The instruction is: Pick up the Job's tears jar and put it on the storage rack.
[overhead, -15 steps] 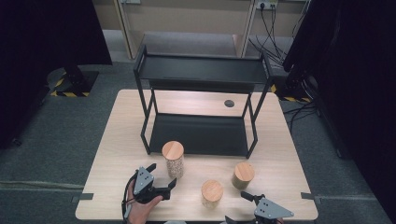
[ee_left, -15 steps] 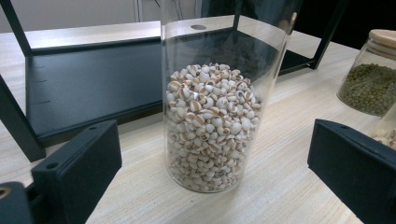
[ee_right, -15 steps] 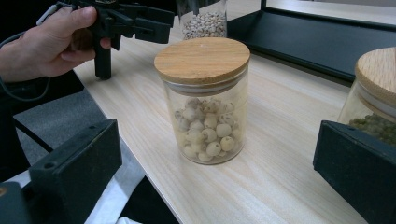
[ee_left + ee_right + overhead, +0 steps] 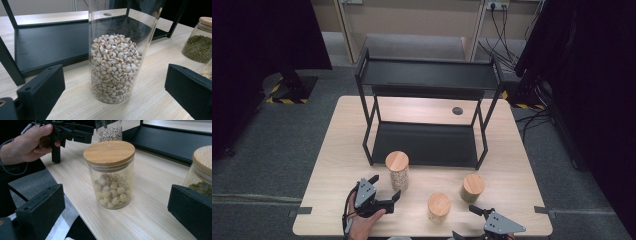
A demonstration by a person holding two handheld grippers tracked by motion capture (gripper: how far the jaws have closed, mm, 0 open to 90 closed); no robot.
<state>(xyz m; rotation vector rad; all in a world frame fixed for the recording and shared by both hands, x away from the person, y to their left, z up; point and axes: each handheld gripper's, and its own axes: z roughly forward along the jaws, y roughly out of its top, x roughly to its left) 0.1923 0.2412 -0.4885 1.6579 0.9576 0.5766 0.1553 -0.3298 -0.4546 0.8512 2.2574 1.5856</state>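
Observation:
A tall glass jar of pale grains [image 4: 397, 171] [image 4: 115, 67] with a wooden lid stands in front of the black two-tier rack [image 4: 427, 80]. My left gripper [image 4: 384, 188] [image 4: 115, 75] is open just short of it, one jaw on each side, not touching the glass. A short jar of round white seeds [image 4: 439, 206] [image 4: 111, 175] with a wooden lid stands near the front edge. My right gripper [image 4: 464, 222] [image 4: 116, 195] is open and faces it, still a little way back. A jar of green beans [image 4: 473, 187] [image 4: 202, 170] stands to its right.
The wooden table [image 4: 342, 150] carries the rack, whose lower shelf [image 4: 424, 142] [image 4: 50, 42] lies bare just behind the jars. A round cable hole [image 4: 457, 110] sits behind it. In the right gripper view, the hand with the left gripper [image 4: 72, 132] is at the upper left.

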